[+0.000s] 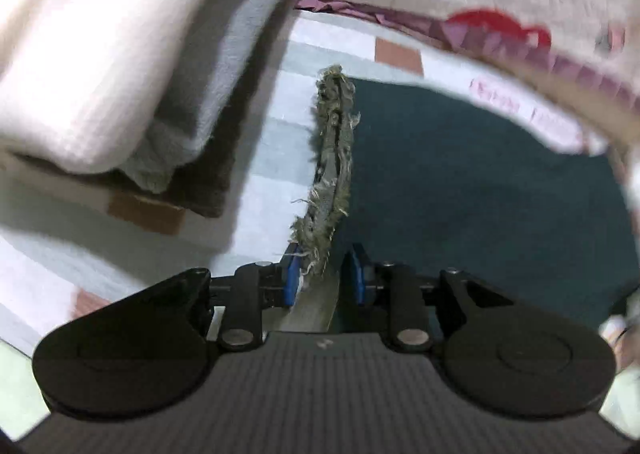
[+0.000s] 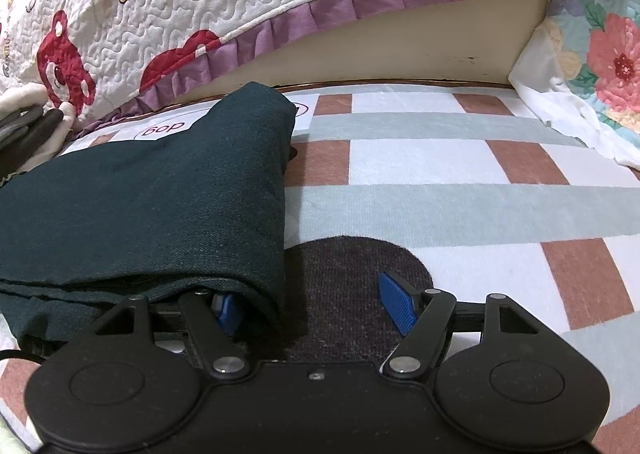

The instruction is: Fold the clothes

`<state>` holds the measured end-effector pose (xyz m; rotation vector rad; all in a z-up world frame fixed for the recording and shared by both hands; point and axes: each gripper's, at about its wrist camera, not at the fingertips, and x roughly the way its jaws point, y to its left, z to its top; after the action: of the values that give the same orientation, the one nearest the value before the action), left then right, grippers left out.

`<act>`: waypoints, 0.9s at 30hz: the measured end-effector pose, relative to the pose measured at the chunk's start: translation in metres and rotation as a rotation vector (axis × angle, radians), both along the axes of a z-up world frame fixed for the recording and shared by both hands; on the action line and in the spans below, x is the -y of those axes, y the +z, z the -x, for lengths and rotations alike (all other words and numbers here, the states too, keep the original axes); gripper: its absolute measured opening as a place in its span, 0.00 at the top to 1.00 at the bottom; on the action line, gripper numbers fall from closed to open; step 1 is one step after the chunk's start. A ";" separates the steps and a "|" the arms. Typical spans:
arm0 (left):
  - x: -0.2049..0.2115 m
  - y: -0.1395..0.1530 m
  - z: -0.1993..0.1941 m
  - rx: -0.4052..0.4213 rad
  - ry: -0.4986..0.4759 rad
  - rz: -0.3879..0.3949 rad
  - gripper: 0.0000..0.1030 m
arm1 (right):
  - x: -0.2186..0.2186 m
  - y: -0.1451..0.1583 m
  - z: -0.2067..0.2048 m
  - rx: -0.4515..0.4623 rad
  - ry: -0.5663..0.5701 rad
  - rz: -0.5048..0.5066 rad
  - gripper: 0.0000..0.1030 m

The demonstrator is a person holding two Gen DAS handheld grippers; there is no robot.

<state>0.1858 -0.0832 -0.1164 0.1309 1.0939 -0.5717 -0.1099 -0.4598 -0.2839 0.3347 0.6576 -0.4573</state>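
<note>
Slippage is my main worry: my left gripper [image 1: 320, 274] has only the frayed hem [image 1: 331, 157] of the dark green garment [image 1: 472, 189] between its blue pads, and that ragged edge is thin and loose-threaded. The jaws look closed on it or nearly so, but a sharp pull could, I judge, drag threads out or let the fabric escape mid-fold. The left view is also blurred, so I cannot judge the grip depth well.

My right gripper [image 2: 316, 308] stands with jaws spread wide. Its left pad [image 2: 228, 312] is tucked under the rolled edge of the garment, while the right pad [image 2: 398, 308] sits clear over a dark grey cloth [image 2: 352, 286] lying beneath. If I close now I may pinch both fabrics together and spoil the fold.

On the bed [image 2: 440, 165], with its checked sheet, the garment lies folded toward the left side, reaching back to the headboard edge under the quilted cover [image 2: 192, 5]. A folded stack [image 1: 120, 73] sits just beside it on the left.
</note>
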 end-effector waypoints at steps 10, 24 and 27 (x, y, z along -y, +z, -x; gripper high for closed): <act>0.037 0.050 0.034 0.214 -0.104 0.006 0.73 | -0.003 0.002 -0.003 -0.018 -0.015 0.004 0.28; 0.208 -0.010 0.105 0.103 -0.472 -0.050 0.57 | -0.010 0.017 0.003 0.000 -0.009 0.112 0.29; 0.209 -0.015 0.108 0.100 -0.475 -0.037 0.56 | -0.013 0.022 0.007 0.008 -0.015 0.159 0.29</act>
<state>0.0774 -0.2921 -0.1318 0.4545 0.9774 -0.9588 -0.1174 -0.4471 -0.2622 0.1914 0.6071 -0.5192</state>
